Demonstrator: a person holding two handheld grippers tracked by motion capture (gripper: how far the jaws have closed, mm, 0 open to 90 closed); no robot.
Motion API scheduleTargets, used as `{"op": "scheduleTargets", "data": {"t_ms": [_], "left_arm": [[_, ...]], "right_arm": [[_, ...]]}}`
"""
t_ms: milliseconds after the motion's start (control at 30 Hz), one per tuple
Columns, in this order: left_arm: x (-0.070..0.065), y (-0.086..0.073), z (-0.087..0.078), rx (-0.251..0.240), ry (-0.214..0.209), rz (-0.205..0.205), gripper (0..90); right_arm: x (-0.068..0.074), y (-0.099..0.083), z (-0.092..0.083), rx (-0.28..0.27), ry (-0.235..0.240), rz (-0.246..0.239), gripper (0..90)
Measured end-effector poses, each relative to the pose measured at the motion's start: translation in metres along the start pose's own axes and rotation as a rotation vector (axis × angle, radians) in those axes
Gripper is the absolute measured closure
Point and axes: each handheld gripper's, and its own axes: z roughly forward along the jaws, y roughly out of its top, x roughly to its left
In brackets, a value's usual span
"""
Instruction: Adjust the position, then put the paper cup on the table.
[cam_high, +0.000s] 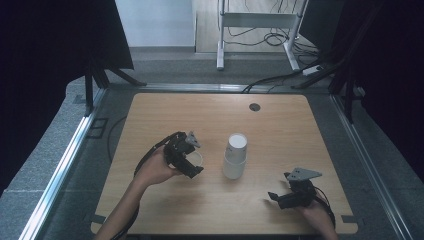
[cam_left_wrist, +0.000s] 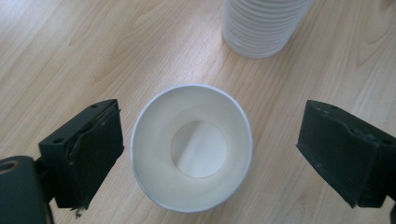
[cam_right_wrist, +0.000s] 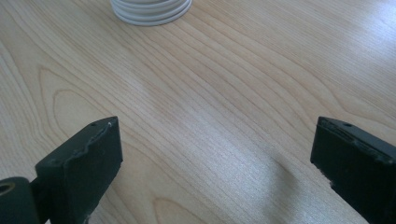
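A single white paper cup stands upright on the wooden table, its mouth facing up. My left gripper is open around it, one jaw on each side with a gap between each pad and the cup wall. In the high view the same cup sits under my left gripper at centre left. An upside-down stack of white paper cups stands just to its right, also visible as the stack and as the stack's rim. My right gripper is open near the front right, with bare wood between its jaws.
A small dark round grommet sits in the tabletop near the far edge. Beyond the table stand a white metal frame and loose cables on the floor. Dark panels flank both sides.
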Motion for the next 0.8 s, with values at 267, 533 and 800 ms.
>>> {"op": "scheduleTargets", "data": {"t_ms": [267, 533, 800], "left_arm": [[0.001, -0.013, -0.012, -0.116, 0.024, -0.049, 3.6], [0.000, -0.028, -0.024, -0.192, 0.073, -0.071, 1.6], [-0.007, -0.042, -0.034, -0.241, 0.095, -0.089, 1.3]], "right_arm": [[0.001, 0.001, 0.000, -0.006, 0.007, 0.003, 2.0], [0.001, 0.001, -0.001, -0.014, 0.009, 0.004, 2.0], [0.001, 0.002, -0.003, -0.021, 0.009, 0.008, 1.9]]}}
